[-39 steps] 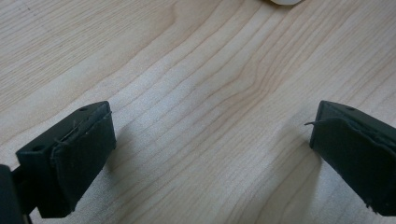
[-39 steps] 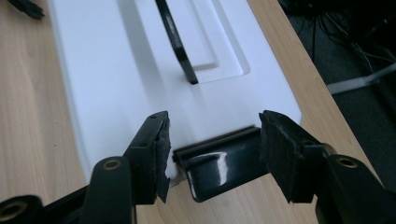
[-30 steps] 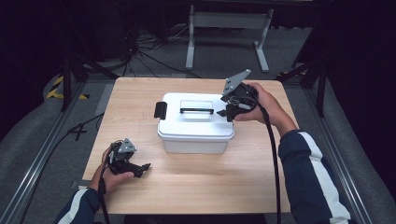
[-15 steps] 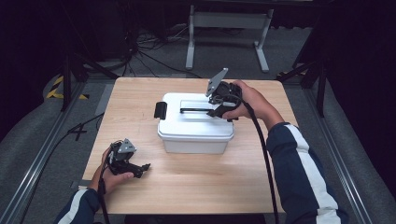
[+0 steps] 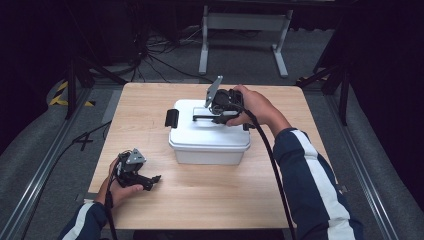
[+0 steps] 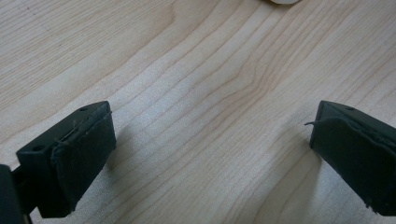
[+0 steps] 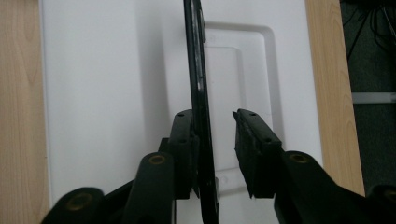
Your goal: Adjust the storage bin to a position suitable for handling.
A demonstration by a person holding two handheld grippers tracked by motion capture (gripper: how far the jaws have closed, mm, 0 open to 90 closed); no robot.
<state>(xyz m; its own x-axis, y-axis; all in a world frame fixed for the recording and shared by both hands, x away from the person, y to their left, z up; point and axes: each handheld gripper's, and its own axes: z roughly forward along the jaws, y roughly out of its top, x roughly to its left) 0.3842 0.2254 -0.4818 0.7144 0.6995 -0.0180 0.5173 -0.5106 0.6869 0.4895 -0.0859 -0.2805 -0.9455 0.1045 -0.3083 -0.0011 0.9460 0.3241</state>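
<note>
The right gripper (image 5: 216, 117) sits over the lid of the white storage box (image 5: 209, 149), its jaws straddling the raised black handle (image 7: 200, 93) — a placement that suits lifting the lid or carrying the box by that bar. In the right gripper view one pad touches the handle's side while the other stands a little off it, so the jaws have just been closing around the bar and do not yet pinch it from both sides. Coming in from above keeps the handle upright between the pads (image 7: 252, 140), where a squeeze should catch it squarely.

The left gripper (image 5: 145, 181) rests low at the near left of the tabletop (image 5: 210, 200), well apart from the box, its jaws spread wide with only bare wood grain between them in the left gripper view. It seems parked there, out of the way and ready to steady the box if needed.

The box stands near the middle of the tabletop — a white plastic tub with a flat lid, a shallow rectangular recess in the lid where the handle folds down, and a black latch (image 5: 171, 118) on its left end. The handle is a thin, dark, glossy strip seen edge-on.
</note>
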